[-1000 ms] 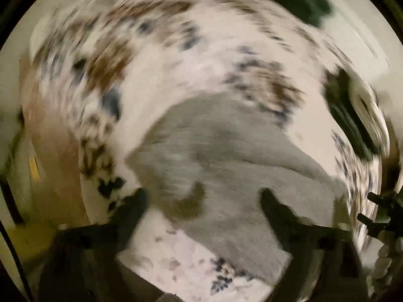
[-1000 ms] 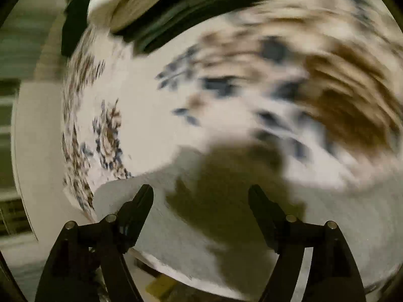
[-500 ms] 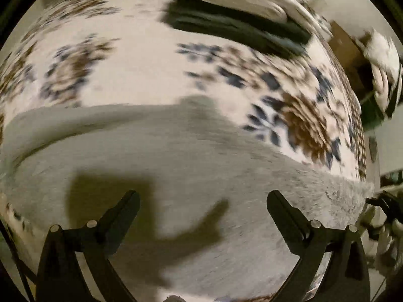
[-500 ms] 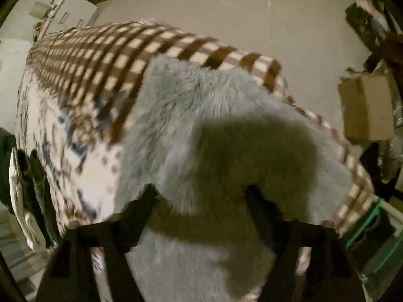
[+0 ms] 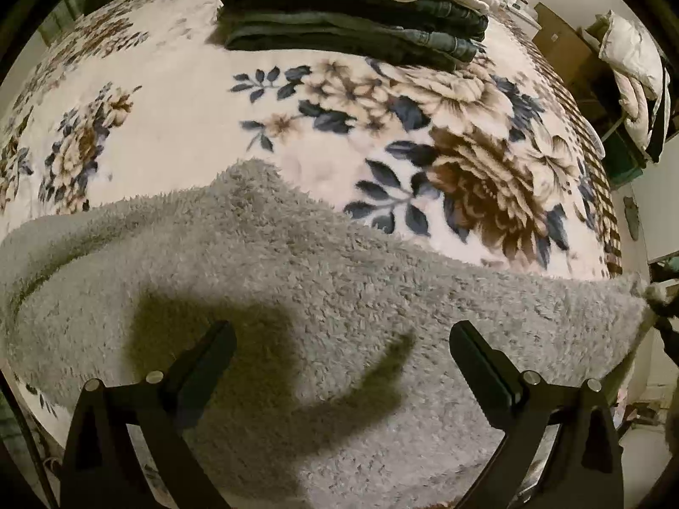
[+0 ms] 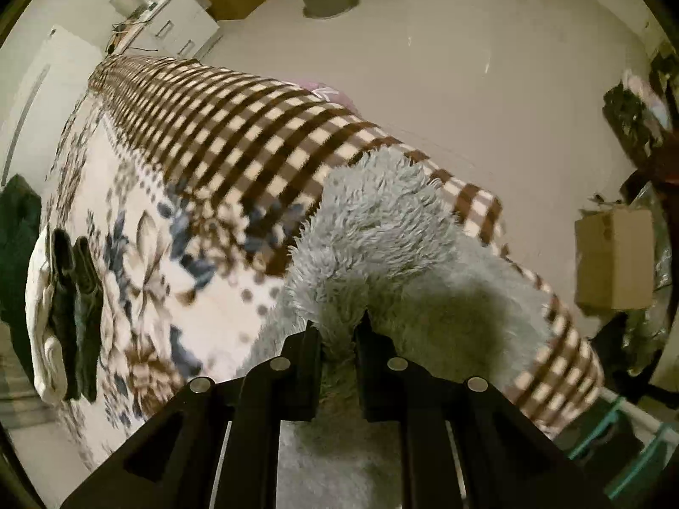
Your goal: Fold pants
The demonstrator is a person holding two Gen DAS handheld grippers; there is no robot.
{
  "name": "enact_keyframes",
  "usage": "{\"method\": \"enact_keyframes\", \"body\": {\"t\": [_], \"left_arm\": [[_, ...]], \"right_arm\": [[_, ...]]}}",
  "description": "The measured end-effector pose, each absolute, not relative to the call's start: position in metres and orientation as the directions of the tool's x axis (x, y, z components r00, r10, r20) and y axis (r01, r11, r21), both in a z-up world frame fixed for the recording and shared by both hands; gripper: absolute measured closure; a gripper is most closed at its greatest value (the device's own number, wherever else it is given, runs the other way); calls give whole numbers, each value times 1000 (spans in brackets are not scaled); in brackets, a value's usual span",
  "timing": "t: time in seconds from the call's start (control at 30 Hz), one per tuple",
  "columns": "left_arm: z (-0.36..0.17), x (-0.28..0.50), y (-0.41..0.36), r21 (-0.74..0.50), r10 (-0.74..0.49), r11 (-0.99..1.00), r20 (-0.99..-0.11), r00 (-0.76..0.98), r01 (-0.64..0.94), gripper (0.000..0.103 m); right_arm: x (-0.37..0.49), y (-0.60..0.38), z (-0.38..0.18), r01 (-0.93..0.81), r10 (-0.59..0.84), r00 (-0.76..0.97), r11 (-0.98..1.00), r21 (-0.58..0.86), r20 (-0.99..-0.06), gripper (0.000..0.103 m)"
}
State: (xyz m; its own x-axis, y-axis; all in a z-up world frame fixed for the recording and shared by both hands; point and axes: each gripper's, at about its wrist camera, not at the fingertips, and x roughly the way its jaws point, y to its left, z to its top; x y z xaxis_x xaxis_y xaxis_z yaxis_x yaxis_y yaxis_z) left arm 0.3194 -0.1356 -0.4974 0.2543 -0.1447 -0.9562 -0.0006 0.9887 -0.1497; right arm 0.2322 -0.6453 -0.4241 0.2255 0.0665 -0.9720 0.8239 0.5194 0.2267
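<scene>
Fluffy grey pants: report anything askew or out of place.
The fluffy grey pants reach over the bed's checkered edge, one end pinched in the right tongs. Left tongs hover open. Nothing looks damaged.

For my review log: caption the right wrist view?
Right hand-held gripper shut on grey fleece pants at the blanket's checked edge.

The left wrist view looks low and close across the grey fleece pants (image 5: 322, 297) toward the stacked clothes (image 5: 352, 12); the right wrist view hugs the same pants (image 6: 382, 229) at the bed's (image 6: 237, 135) edge, facing the floor
</scene>
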Motion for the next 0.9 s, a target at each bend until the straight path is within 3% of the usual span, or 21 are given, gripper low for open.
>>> {"method": "enact_keyframes", "body": {"t": [0.2, 0.23, 0.27, 0.3, 0.43, 0.57, 0.63, 0.67, 0.7, 0.9], "left_arm": [[-496, 318, -139, -166, -161, 986, -957, 242, -3, 0], [-497, 318, -140, -170, -164, 985, -958, 235, -4, 0], [-497, 318, -141, -173, -167, 985, -959, 230, -6, 0], [-497, 318, -142, -177, -171, 984, -959, 226, -8, 0], [-495, 318, -149, -181, -177, 983, -957, 228, 3, 0], [-496, 317, -156, -195, -190, 981, -956, 222, 1, 0], [-497, 315, -160, -198, -193, 980, -956, 220, 1, 0], [-497, 314, -161, -197, -193, 980, -956, 219, 1, 0], [-497, 313, -163, -196, -192, 981, -957, 217, 4, 0], [-495, 307, -167, -195, -195, 981, -954, 226, 21, 0]], "right_arm": [[213, -641, -391, 807, 93, 244, 532, 255, -965, 88], [214, -640, -391, 797, 101, 215, 556, 235, -971, 81], [217, -640, -395, 782, 124, 172, 586, 212, -977, 65], [212, -644, -397, 789, 124, 142, 585, 188, -982, 59], [193, -668, -389, 841, 46, 153, 518, 155, -987, 50], [208, -688, -423, 862, 158, 139, 467, 198, -978, 39], [219, -689, -448, 873, 189, 88, 459, 167, -978, 39], [224, -688, -456, 863, 165, 79, 482, 150, -983, 57], [227, -685, -457, 861, 98, 51, 501, 93, -994, 95], [203, -662, -392, 856, -8, 184, 493, 156, -983, 96]]}}
